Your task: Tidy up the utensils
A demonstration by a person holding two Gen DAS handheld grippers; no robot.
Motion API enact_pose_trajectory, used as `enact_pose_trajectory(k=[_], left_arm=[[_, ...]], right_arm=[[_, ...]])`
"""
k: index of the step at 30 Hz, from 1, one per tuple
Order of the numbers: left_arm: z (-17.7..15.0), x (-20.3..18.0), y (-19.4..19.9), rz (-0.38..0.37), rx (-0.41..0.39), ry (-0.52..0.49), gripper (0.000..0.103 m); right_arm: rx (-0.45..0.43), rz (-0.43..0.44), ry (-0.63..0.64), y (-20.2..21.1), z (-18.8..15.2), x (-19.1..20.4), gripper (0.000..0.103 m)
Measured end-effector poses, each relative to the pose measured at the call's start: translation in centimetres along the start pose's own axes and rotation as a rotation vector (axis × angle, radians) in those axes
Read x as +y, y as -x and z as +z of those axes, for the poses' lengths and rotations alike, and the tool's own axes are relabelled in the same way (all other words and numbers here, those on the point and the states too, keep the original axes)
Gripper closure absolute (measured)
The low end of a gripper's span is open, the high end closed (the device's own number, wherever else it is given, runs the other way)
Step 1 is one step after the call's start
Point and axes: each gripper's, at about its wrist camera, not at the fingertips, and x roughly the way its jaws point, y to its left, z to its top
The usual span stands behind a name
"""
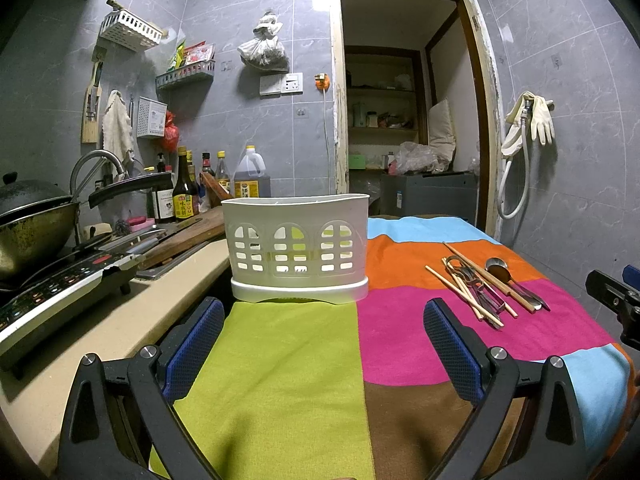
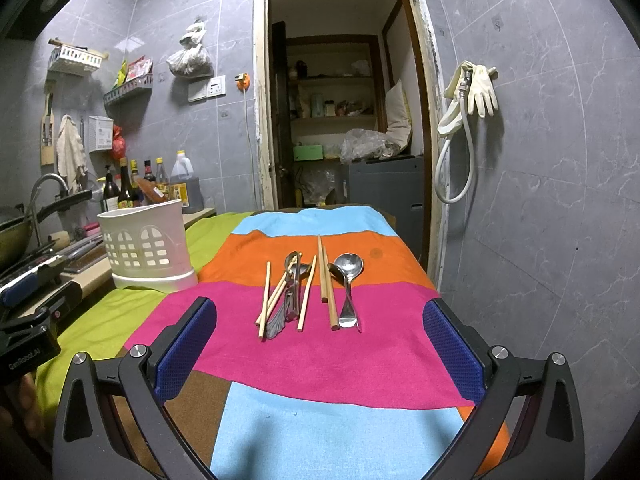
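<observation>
Grey-tiled kitchen, bench under a colour-block patchwork cloth (image 2: 320,360): thin wooden chopsticks (image 2: 326,280) and slick steel spoons (image 2: 349,276) lie heaped beside the white slotted plastic caddy (image 1: 298,248). Both the left gripper (image 1: 324,344) and right gripper (image 2: 320,344) stand wide apart, empty; the light, stiff utensils probably pinch best mid-shaft.

Black jaws, blue textured pads (image 1: 452,348), seemingly silver screws.
</observation>
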Motion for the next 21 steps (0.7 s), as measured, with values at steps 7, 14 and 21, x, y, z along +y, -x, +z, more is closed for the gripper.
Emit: enact_pose_trajectory(k=[7, 14, 21], left_arm=[[-0.05, 0.00, -0.03, 0.000, 0.000, -0.001, 0.005], [-0.02, -0.01, -0.01, 0.001, 0.001, 0.000, 0.005], [-0.40, 0.26, -0.24, 0.001, 0.005, 0.001, 0.005]], right_arm=[[0.001, 0.000, 0.001, 0.02, 0.11, -0.02, 0.000], [0.002, -0.001, 0.000, -0.08, 0.06, 0.04, 0.000], [0.003, 0.003, -0.003, -0.12, 0.10, -0.02, 0.000]])
